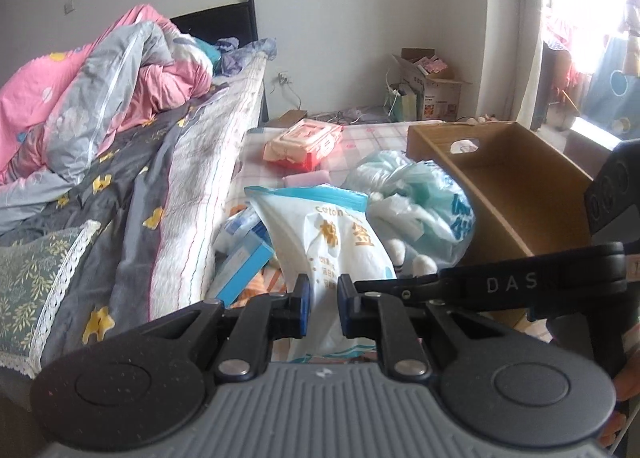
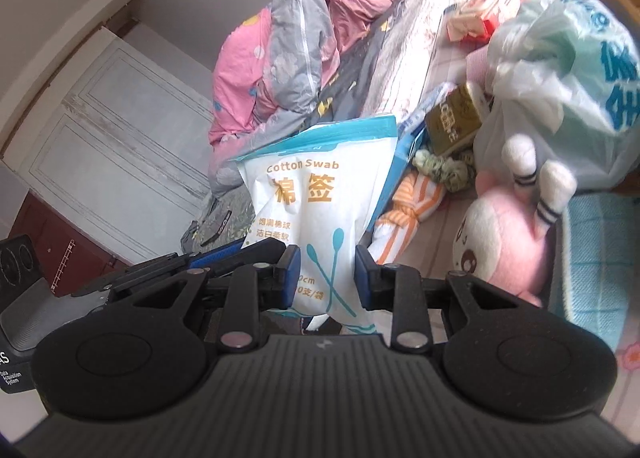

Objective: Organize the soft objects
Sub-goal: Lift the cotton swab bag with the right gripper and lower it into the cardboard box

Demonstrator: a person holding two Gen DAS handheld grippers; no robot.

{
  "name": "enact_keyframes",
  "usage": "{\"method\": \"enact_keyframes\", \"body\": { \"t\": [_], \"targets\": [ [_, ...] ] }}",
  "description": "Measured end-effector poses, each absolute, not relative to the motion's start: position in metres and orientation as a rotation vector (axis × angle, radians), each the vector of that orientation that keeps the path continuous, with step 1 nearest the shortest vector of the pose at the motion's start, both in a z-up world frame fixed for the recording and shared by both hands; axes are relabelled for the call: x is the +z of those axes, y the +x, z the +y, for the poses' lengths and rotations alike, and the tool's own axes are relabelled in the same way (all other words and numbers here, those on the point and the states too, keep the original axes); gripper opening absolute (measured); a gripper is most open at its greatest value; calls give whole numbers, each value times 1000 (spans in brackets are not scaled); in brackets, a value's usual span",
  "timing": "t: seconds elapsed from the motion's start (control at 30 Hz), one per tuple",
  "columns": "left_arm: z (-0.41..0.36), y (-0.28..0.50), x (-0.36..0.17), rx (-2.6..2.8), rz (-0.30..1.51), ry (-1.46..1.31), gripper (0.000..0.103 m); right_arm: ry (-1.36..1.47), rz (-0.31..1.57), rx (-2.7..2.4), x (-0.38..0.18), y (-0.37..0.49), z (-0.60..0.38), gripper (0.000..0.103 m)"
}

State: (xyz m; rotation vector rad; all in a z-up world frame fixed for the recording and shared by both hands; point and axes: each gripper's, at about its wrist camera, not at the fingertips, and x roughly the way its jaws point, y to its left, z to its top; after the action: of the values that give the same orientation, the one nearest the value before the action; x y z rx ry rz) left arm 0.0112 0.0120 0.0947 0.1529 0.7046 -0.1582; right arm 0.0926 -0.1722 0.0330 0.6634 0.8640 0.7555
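Both grippers grasp one item, the white cotton swab bag (image 1: 340,242) with a teal zip top. Left gripper (image 1: 323,308): blue pads pressed against the lower part of the bag from either side, bag pinched narrow between them. Right gripper (image 2: 327,282): jaws set slightly wider, bag's lower end fills the gap and the pads bear on its edges; grip on the bag. In the left view the right gripper's arm crosses just beside the left gripper's right finger. Bag hangs upright, held clear above the clutter on the bed (image 1: 380,134), zip end uppermost, print facing the right camera. Beneath and behind the bag: blue box (image 1: 244,262), a gold box (image 2: 452,120), a green scrunchie (image 2: 440,170), an orange-striped cloth (image 2: 408,202). Right of the bag: pale green plastic bag (image 1: 432,194) with blue characters, resting partly on a pink plush (image 2: 504,242) whose white striped feet stick up. A teal checked item (image 2: 596,250) sits touching the plush on its right; what it is cannot be told. Farther back on the checked sheet lie a pink wipes pack (image 1: 304,142) and a pink sponge (image 1: 306,178). Open cardboard box (image 1: 512,178) stands just right of the plastic bag, nothing visible inside. Left side of bed: heaped pink-and-grey quilt (image 1: 120,70) against a rolled mattress pad (image 1: 208,178).
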Motion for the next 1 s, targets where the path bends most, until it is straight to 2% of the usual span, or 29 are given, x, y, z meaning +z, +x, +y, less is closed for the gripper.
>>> {"method": "enact_keyframes", "body": {
  "t": [0.3, 0.53, 0.83, 0.93, 1.0],
  "targets": [
    [-73, 65, 117, -353, 641, 226, 15, 681, 726, 601, 61, 109, -258, 28],
    [-153, 143, 108, -515, 670, 231, 14, 640, 684, 420, 75, 148, -344, 28],
    [-231, 263, 52, -561, 826, 235, 12, 612, 885, 296, 32, 272, -434, 26],
    [-246, 289, 27, -549, 865, 281, 16, 617, 970, 294, 6, 320, -449, 26],
    [-254, 304, 11, -537, 894, 321, 26, 603, 1019, 288, -15, 350, -452, 26]
  ]
}}
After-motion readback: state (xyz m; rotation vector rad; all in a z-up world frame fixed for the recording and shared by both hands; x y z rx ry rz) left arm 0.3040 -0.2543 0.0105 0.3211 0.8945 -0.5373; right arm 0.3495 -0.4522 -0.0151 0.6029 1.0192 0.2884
